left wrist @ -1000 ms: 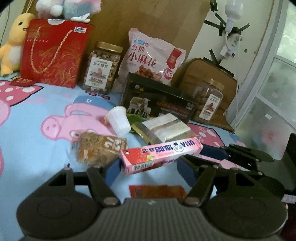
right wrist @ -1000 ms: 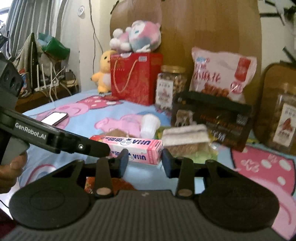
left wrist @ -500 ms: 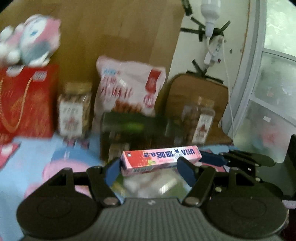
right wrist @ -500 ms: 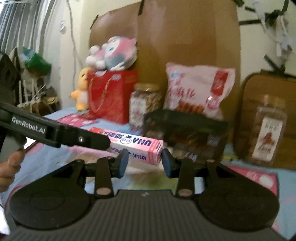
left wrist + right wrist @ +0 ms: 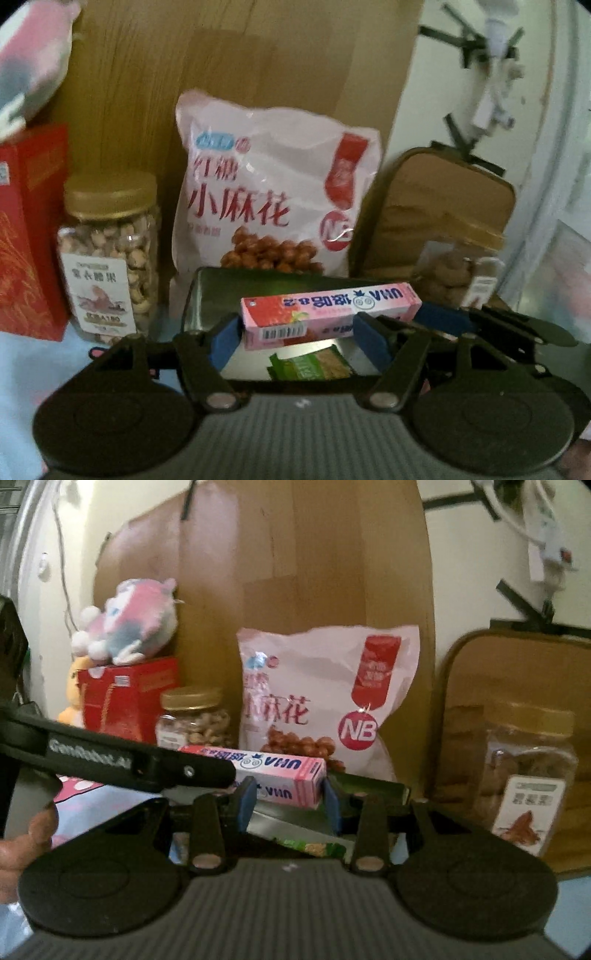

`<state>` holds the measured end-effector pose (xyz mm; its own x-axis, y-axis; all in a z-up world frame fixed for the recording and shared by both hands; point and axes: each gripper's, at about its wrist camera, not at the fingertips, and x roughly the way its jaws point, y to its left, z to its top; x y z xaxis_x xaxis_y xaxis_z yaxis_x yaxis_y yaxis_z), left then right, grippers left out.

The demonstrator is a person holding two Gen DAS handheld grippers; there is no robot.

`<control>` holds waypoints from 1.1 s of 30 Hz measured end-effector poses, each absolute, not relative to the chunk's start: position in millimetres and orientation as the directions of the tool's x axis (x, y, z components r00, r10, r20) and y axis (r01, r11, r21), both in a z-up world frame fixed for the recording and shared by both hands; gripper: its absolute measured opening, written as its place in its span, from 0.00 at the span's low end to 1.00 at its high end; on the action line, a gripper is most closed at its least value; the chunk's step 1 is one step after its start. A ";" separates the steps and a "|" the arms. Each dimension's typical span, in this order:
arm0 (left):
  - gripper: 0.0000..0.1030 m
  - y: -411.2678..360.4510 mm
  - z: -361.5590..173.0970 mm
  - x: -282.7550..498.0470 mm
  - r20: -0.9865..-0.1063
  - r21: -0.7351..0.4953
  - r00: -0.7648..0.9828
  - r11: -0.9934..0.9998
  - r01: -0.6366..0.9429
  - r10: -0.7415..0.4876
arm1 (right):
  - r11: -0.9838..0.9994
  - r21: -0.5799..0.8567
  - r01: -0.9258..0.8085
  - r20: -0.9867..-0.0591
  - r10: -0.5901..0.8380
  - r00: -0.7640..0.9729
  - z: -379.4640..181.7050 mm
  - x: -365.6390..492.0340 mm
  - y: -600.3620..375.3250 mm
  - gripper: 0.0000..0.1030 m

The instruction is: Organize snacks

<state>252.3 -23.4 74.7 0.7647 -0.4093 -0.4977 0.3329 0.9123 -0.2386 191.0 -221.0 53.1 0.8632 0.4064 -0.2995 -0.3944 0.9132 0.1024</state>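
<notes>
A long pink UHA candy box [image 5: 328, 314] is held in the air between both grippers. My left gripper [image 5: 297, 338] is shut on its left part; the box rests across the blue pads. My right gripper [image 5: 288, 799] is shut on the box's right end [image 5: 291, 779]. The right gripper's fingers [image 5: 443, 315] also show at the box's right end in the left wrist view. The box hangs over a dark box [image 5: 218, 291] with a shiny top. A green wafer packet [image 5: 310, 365] lies below the candy box.
Along the back stand a pink snack bag [image 5: 269, 199], a gold-lidded nut jar [image 5: 109, 254], a red gift bag [image 5: 29, 232] with a plush toy [image 5: 129, 624] on top, a second jar [image 5: 528, 775] and a brown case [image 5: 436, 206]. A cardboard panel [image 5: 314, 561] covers the wall.
Both grippers have lifted the candy box off the bed and carried it forward toward the back row. The snacks on the blue cover have dropped out of view.
</notes>
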 end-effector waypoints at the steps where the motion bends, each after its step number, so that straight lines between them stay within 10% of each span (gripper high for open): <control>1: 0.65 -23.4 71.8 257.9 -0.504 -0.247 0.762 0.913 0.324 -0.407 | 0.914 0.105 -0.393 -0.309 0.405 0.860 51.1 197.3 -220.2 0.41; 20: 0.68 -30.5 60.4 274.1 -0.516 -0.236 0.769 0.925 0.296 -0.378 | 0.931 0.137 -0.337 -0.394 0.364 0.844 29.1 234.6 -215.5 0.59; 33: 0.70 18.0 82.8 140.3 -0.400 -0.260 0.769 0.866 0.426 -0.499 | 0.891 0.177 -0.418 -0.295 0.453 0.841 47.0 164.7 -231.2 0.61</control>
